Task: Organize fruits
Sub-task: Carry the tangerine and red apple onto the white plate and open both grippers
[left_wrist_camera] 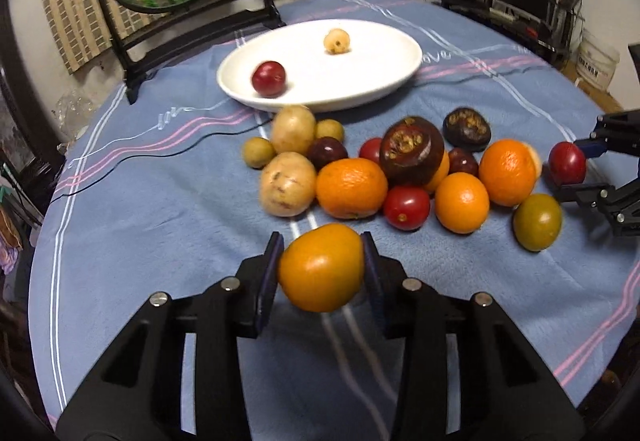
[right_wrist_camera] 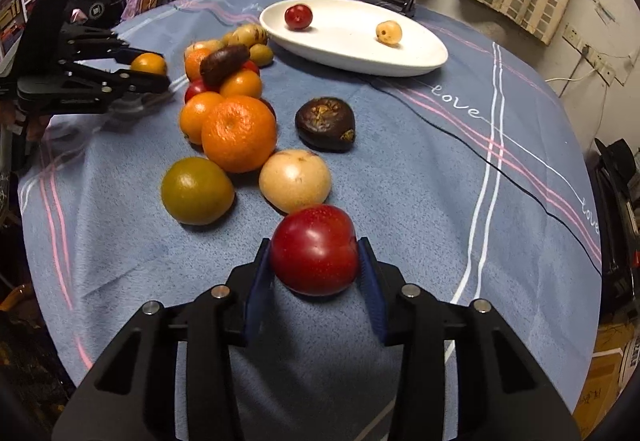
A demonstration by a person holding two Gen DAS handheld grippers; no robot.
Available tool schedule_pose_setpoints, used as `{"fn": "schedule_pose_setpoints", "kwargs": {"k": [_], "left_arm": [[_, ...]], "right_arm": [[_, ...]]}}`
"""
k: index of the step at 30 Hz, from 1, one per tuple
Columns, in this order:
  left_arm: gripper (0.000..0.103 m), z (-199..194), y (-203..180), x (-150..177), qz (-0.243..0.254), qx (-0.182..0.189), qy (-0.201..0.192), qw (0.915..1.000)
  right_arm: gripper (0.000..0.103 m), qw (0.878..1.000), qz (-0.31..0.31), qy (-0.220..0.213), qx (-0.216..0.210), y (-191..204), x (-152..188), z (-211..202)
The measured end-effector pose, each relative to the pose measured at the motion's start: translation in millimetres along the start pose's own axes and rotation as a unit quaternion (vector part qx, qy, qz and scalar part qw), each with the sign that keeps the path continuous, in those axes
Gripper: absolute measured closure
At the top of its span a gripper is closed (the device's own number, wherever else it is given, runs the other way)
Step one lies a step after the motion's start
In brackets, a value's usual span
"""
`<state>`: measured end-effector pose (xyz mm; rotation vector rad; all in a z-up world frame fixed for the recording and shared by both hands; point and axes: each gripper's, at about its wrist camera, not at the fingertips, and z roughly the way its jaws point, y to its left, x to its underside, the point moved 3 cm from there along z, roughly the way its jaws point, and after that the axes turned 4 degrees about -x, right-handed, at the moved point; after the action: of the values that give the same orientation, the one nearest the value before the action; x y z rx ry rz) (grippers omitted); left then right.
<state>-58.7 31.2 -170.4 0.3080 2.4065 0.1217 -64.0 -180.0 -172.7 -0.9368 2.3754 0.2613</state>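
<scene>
Left wrist view: your left gripper [left_wrist_camera: 322,267] pinching yellow-orange citrus [left_wrist_camera: 321,267], pads tight on both sides, just in front of fruit pile [left_wrist_camera: 360,169] on blue tablecloth [left_wrist_camera: 160,209].

Right wrist view: your right gripper [right_wrist_camera: 315,253] clamped on red plum [right_wrist_camera: 314,250], near pale round fruit [right_wrist_camera: 295,181]; white plate [right_wrist_camera: 400,61] well beyond.

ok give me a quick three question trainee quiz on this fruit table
1. True or false: the white plate holds two fruits.
2. What sits between the left gripper pads? A) orange fruit B) potato C) green fruit
3. Fill in: the right gripper is closed on a ____ fruit.

Key: 1 true: a red fruit and a pale yellow fruit. 2 A, the orange fruit. 3 red, the red plum.
</scene>
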Motion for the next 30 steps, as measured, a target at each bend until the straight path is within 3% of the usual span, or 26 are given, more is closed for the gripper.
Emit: {"fn": "schedule_pose_setpoints", "kwargs": {"k": [8,15,23,30], "left_arm": [[0.064,-23.2,15.7,-5.5,-0.03,0.003,-0.014,0.9995],[0.064,-34.2,16.7,-28.8,-0.034,0.002,-0.037,0.9987],[0.064,-28.5,18.5,-79.1,-0.028,-0.026,-0.06,0.9975],[0.064,-6.3,15.9,-122.9,-0.016,-0.047,-0.063,0.9967]], "right_arm": [[0.061,1.0,0.016,-0.025,0.006,0.8,-6.1,-19.6],[0.061,0.998,0.017,-0.051,0.01,-2.1,-29.4,-36.9],[0.061,0.996,0.014,-0.085,0.014,-18.6,-79.7,-49.9],[0.061,0.995,0.023,-0.097,0.007,-40.4,-129.8,-34.3]]}}
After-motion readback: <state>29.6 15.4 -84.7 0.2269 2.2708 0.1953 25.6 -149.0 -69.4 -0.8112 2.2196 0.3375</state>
